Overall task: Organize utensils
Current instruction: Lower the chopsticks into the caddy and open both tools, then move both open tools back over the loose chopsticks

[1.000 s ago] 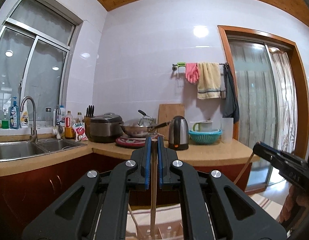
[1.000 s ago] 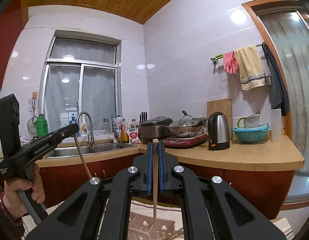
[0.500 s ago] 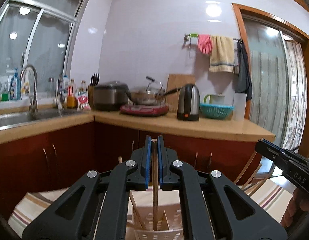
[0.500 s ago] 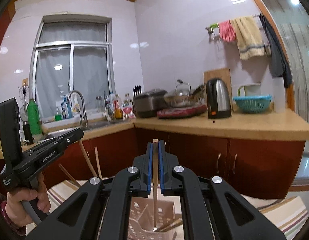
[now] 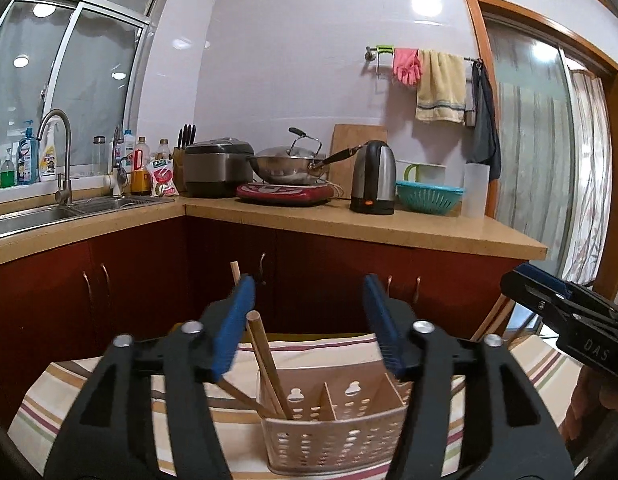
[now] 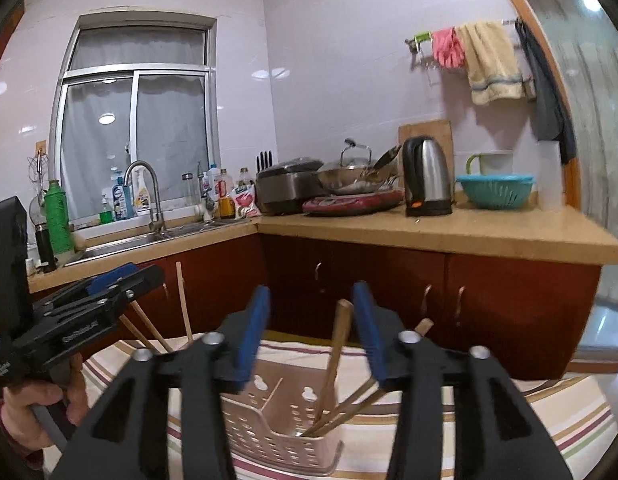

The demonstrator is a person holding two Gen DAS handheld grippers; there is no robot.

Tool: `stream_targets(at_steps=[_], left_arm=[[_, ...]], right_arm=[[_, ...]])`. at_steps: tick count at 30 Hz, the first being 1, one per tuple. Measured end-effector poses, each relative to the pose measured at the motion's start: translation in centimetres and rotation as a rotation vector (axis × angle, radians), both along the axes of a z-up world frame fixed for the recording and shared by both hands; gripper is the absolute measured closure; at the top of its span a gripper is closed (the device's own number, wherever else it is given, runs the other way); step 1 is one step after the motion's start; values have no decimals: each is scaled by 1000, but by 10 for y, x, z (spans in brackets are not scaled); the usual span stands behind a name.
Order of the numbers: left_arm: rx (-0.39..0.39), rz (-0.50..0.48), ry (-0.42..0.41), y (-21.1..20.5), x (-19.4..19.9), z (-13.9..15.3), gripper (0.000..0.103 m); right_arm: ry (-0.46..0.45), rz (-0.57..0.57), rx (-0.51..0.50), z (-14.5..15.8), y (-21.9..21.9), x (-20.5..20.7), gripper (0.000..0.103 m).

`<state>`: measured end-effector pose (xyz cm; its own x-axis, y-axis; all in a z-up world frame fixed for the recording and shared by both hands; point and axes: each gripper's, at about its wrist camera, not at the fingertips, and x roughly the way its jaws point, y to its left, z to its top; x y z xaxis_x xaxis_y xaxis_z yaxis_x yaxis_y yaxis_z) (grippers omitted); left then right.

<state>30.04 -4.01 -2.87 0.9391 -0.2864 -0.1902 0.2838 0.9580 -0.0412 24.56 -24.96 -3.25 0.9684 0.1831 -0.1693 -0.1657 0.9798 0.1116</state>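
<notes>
Chopsticks (image 5: 267, 364) lean in the left compartment of a perforated caddy (image 5: 337, 436), which stands on a striped cloth (image 5: 109, 384). Above it the left gripper (image 5: 309, 320) is spread wide and holds nothing; one stick tip rises just beside its left blue pad. In the other view the right gripper (image 6: 311, 320) is likewise released, over its own caddy (image 6: 277, 428), where chopsticks (image 6: 335, 360) lean in the right-hand end. The person's hand (image 6: 33, 404) grips the left tool's handle at near left. A kettle (image 5: 373, 178) stands on the far counter (image 5: 389, 228).
</notes>
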Motion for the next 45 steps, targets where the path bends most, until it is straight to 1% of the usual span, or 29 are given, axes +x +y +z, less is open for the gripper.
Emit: stream_targets(at_steps=[3,5,12,17,22,26,29,35,38,41,42,45], left_arm=[[1,-3,-3,1,-12,4,39],[6,-5,-7,2,-24,5,34],[56,-2,-12,1,-63,0,29],[78,33,5,8,-100,-19,27],[92,77,68,20,-132,-45,27],[92,117,108,34,-157,-65,27],[94,136,149,41,-172,-78,27],[97,171,206,53,-203,-104,27],[90,179,222,58,-214,-110,27],[91,184,223,58,-222,-112,27],[91,184,223,58,-223,-112,27],[90,184,228,57,-226,-113,27]], right_arm=[[-4,-14,-6,4,-2,-13,48],[-4,-21,-3,5,-5,-24,46],[11,-46,-4,3,-12,-61,45],[32,-75,-28,-17,-12,-98,45],[73,-76,-22,-50,-7,-137,46],[105,-65,-28,-79,-1,-164,49],[157,-39,-36,-102,6,-179,51],[245,48,-24,-134,21,-197,58],[277,101,-44,-147,35,-204,61],[329,143,-69,-162,48,-206,67],[346,150,-76,-165,51,-206,70],[407,156,-97,-178,57,-205,76]])
